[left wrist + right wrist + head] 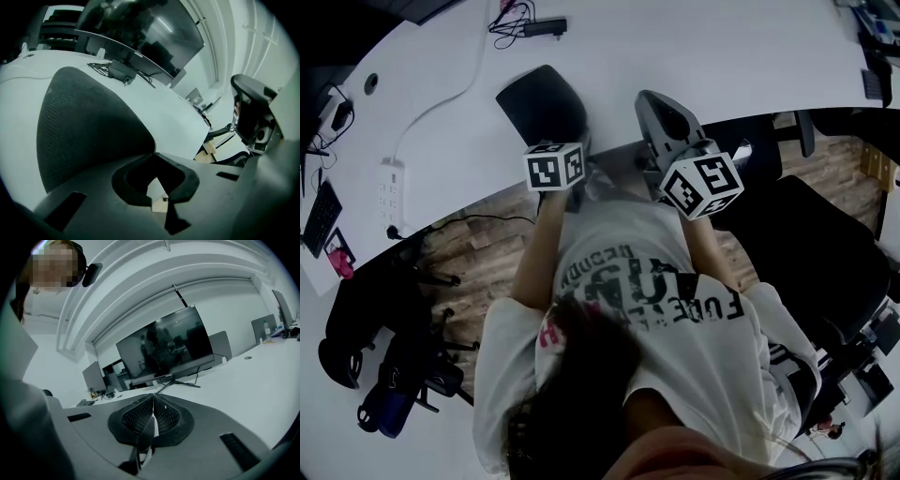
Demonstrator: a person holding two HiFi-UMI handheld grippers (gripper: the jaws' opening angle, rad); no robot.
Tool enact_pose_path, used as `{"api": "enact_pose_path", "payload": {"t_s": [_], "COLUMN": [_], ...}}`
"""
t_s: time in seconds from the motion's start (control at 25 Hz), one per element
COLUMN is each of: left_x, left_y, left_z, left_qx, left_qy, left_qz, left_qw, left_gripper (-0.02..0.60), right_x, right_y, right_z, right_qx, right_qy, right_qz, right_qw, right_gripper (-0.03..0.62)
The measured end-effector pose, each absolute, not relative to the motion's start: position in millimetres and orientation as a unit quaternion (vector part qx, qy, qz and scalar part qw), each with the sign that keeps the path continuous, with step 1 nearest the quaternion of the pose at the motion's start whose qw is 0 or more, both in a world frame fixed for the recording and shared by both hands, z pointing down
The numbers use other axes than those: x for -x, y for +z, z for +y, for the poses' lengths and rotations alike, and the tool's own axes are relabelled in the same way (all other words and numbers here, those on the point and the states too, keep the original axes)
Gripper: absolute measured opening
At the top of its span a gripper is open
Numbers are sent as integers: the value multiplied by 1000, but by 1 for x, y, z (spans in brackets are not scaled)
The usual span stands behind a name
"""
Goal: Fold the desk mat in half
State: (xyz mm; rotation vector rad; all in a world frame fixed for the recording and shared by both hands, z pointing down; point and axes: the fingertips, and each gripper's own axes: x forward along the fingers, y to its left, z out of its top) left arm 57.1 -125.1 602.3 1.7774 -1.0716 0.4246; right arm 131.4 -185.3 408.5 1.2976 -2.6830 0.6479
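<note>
The dark desk mat (539,101) lies on the white desk (694,56), its far part flat. The left gripper (153,153) is at the mat's near corner with its 2 jaws clenched on that corner. The right gripper (153,399) is just right of the mat and off it, jaws pressed together on nothing, pointing toward a monitor (164,350). A power strip (389,192) lies well left of the mat.

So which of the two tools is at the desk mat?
The left tool: its tips are closed on the edge of the dark desk mat. The right tool, also closed, faces white desk and a monitor, no mat.
</note>
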Motion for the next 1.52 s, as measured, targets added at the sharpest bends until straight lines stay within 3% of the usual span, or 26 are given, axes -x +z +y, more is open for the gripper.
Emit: {"api": "enact_pose_path", "payload": {"t_s": [0.44, 0.96, 1.28, 1.52], "left_x": [-72, -73, -87, -83], "left_y": [608, 605, 594, 593], "left_z": [-129, -129, -127, -129], "left_qx": [-712, -712, -740, -736], "left_qy": [174, 173, 142, 129], "left_qz": [-420, -420, -383, -390], "left_qw": [535, 535, 534, 539], "left_gripper": [14, 20, 153, 153], "right_x": [-140, -149, -141, -128], "right_y": [409, 402, 401, 399], "right_z": [-194, -206, -206, -204], "right_qx": [-436, -442, -434, -420], "right_qy": [218, 210, 211, 208], "right_qz": [-872, -871, -874, -882], "right_qw": [38, 40, 47, 48], "right_gripper": [0, 0, 0, 0]}}
